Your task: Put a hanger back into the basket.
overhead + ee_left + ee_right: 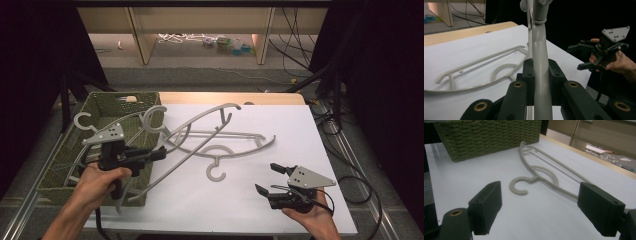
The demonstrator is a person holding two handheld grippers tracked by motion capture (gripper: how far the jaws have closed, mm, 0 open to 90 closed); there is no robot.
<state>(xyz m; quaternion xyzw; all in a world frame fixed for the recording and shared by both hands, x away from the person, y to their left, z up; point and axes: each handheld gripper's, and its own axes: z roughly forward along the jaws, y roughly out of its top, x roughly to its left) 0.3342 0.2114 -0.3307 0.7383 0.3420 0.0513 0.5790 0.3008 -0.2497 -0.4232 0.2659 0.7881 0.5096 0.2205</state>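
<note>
A white table (pixel 240 195) carries a green woven basket (pixel 107 107) at its left side, and grey plastic hangers lie in and around it.

The left gripper (pixel 159 153), held in the person's left hand (pixel 97 182) over the basket's near right corner, has its jaws closed on the arm of a lifted hanger (pixel 200 142). That hanger slants up and to the right from the basket's edge, above the table. In the left gripper view the grey arm (pixel 540 62) runs straight up between the two black jaws, which press on it from both sides.

A second hanger (pixel 220 150) lies flat in the middle of the table, its hook (pixel 216 173) pointing toward the person. The lifted hanger crosses above it. More hangers (pixel 85 121) sit in the basket, with hooks rising over its rim.

The right gripper (pixel 266 179) is held in the right hand (pixel 310 215) near the table's front right edge, well apart from the hangers. Its jaws stand wide open and hold nothing. In the right gripper view the flat hanger's hook (pixel 518 185) lies on the table ahead, between the two jaws, with the basket (pixel 486 137) behind it.
</note>
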